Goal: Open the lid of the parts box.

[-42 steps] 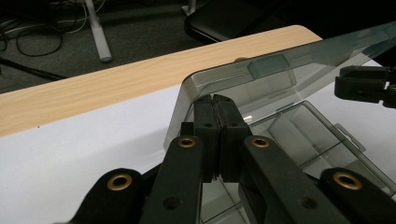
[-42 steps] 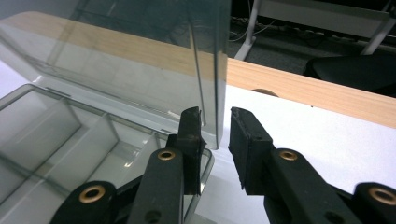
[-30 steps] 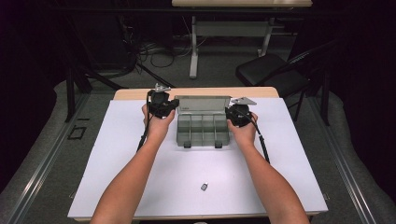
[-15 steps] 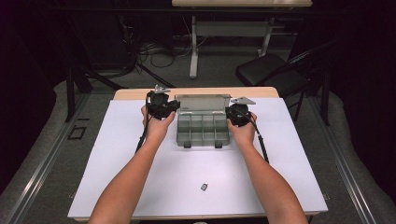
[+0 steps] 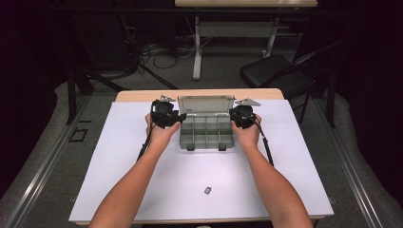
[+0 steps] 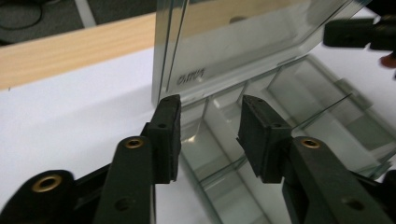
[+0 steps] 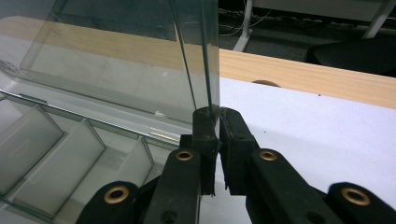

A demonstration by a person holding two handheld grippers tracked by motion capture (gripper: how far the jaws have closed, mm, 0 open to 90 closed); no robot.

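A clear plastic compartment box (image 5: 206,135) lies at the back middle of the white sheet, its lid (image 5: 206,103) standing upright. At the box's left end is my left gripper (image 5: 177,118). In the left gripper view its jaws (image 6: 210,135) stand apart and have just been opening; the pads touch nothing, and the lid (image 6: 233,42) and the box's compartments (image 6: 299,93) lie just beyond them. My right gripper (image 5: 236,116) is at the box's right end. In the right gripper view it (image 7: 217,123) is shut on the lid's upright edge (image 7: 205,60).
A small dark piece (image 5: 208,190) lies on the white sheet (image 5: 119,175) toward the near edge. A wooden table strip (image 5: 142,95) runs behind the box. A black chair (image 5: 275,73) and a table leg (image 5: 197,47) stand on the floor beyond.
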